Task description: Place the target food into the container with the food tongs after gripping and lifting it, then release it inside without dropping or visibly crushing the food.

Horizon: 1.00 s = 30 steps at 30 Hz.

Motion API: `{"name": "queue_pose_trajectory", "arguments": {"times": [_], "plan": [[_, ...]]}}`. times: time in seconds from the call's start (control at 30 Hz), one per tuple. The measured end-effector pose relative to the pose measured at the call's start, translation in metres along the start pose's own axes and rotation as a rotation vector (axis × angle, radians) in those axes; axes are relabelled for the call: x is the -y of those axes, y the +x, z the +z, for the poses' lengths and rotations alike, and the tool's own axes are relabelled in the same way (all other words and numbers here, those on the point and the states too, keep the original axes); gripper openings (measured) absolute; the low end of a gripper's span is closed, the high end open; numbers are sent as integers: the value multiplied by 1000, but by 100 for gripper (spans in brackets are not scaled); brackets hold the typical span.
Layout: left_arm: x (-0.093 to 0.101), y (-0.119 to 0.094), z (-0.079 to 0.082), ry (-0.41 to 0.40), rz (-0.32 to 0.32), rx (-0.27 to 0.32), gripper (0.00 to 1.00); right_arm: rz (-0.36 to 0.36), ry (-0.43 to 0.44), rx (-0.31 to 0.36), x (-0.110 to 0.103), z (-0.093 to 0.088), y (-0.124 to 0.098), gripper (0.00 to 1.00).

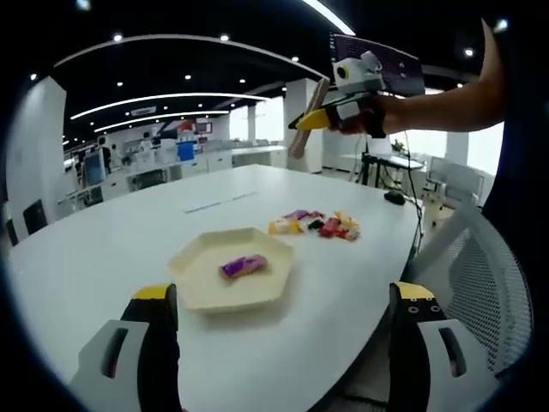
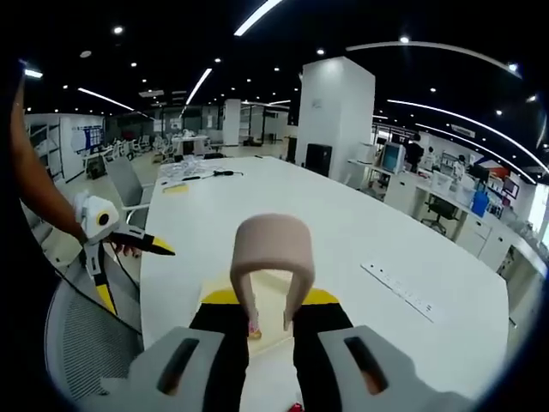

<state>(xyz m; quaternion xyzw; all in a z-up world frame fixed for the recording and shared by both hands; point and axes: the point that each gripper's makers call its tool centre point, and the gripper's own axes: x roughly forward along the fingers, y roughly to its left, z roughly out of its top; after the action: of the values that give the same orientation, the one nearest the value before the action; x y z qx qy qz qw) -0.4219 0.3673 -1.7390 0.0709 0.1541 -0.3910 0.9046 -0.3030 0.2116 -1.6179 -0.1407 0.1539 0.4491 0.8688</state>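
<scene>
A cream hexagonal plate (image 1: pixel 193 287) lies on the white table with a purple-pink food piece (image 1: pixel 244 265) in it. Beyond it lies a pile of several coloured food pieces (image 1: pixel 317 225). My left gripper (image 1: pixel 283 343) stands open in front of the plate, its jaws wide apart with nothing between them; it also shows at the table's edge (image 2: pixel 129 245). My right gripper (image 1: pixel 339 116) hangs high above the table, shut on beige food tongs (image 1: pixel 307 120). In the right gripper view the tongs (image 2: pixel 274 253) point down at the table from between the right gripper (image 2: pixel 270 309).
The white table (image 1: pixel 129 240) is large and oval, with an edge close on the right. A mesh chair (image 1: pixel 493 283) stands beside it, and another mesh chair (image 2: pixel 81 343) shows low down. A black item (image 1: pixel 395 197) lies far back. A power strip (image 2: pixel 399 290) lies flat.
</scene>
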Motion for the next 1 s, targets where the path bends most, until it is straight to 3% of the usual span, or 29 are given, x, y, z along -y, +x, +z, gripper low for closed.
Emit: {"name": "queue_pose_trajectory", "arguments": {"times": [0.1,0.27,0.33,0.4,0.57,0.67,0.7,0.77,0.87,0.93,1.0], "plan": [[-2,2,0,-11,6,-4,100,-18,-1,0,2,3,3,18],[8,2,0,-33,-46,0,100,-54,20,-17,6,3,8,18],[11,3,-1,27,-48,-14,100,-75,35,-23,7,5,7,18],[16,3,-1,31,-65,-14,99,-87,34,-36,7,6,5,18],[19,2,5,-4,-104,11,99,-104,38,-76,14,-6,5,18],[16,2,6,-12,-86,12,99,-104,60,-96,24,-21,6,18],[15,2,7,-11,-85,21,99,-95,31,-134,31,-32,7,18],[15,1,9,-2,-84,35,99,-68,4,-131,39,-37,11,18],[18,0,8,16,-93,33,99,-46,31,-109,49,-33,9,18],[12,3,6,10,-62,14,99,-8,-17,-105,48,-28,8,18],[5,2,5,-8,-40,15,99,1,0,-106,50,-28,7,19]]}}
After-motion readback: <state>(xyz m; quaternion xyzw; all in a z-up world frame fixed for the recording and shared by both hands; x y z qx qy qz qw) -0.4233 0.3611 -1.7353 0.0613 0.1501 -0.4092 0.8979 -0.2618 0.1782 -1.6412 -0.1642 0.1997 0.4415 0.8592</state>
